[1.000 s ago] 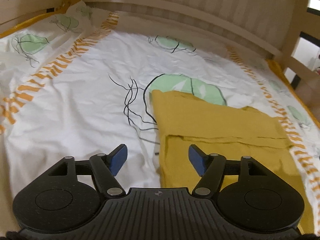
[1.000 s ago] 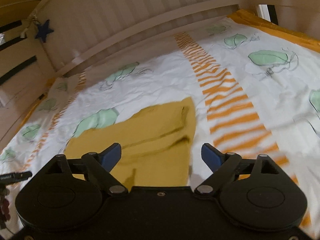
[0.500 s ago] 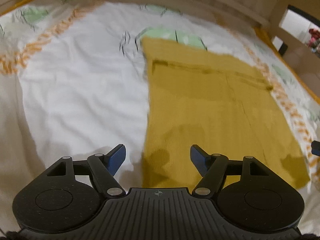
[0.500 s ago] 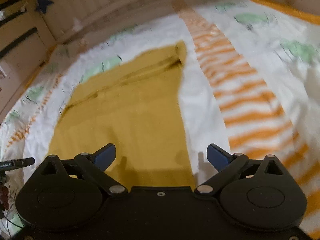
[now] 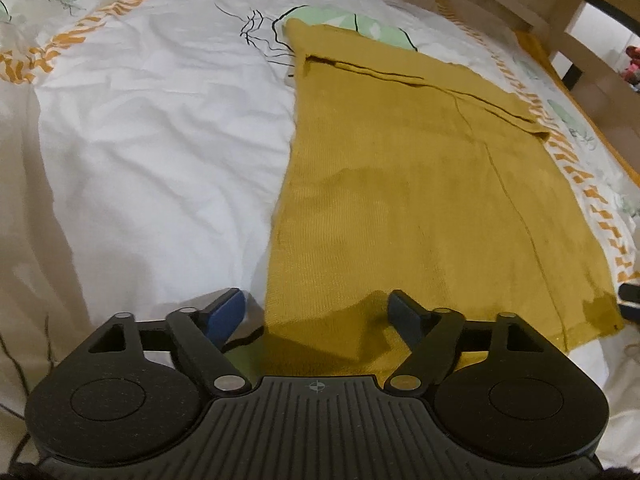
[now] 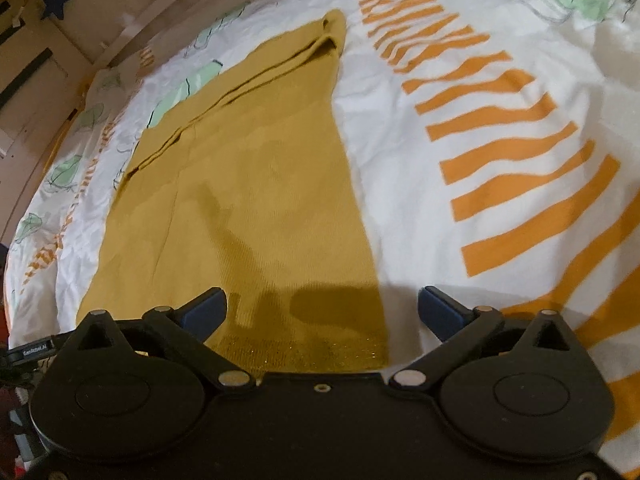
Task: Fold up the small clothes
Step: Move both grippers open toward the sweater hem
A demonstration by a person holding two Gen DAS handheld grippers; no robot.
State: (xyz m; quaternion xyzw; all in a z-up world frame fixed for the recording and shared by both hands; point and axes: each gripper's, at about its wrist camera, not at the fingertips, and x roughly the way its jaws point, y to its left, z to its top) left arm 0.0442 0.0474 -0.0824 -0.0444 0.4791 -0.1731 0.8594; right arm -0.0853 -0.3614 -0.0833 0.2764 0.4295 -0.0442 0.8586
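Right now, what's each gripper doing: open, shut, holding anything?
Left gripper: open, just widened, holding nothing; mustard garment below.
Right gripper: open, just widened, holding nothing.

Both grippers are angled steeply downward. The left black two-finger gripper with blue pads (image 5: 316, 312) has its jaws spread wide, having just been opening, nothing pinched between them. The right black two-finger gripper with blue pads (image 6: 322, 312) is spread even wider, jaws also just opening, nothing clamped.
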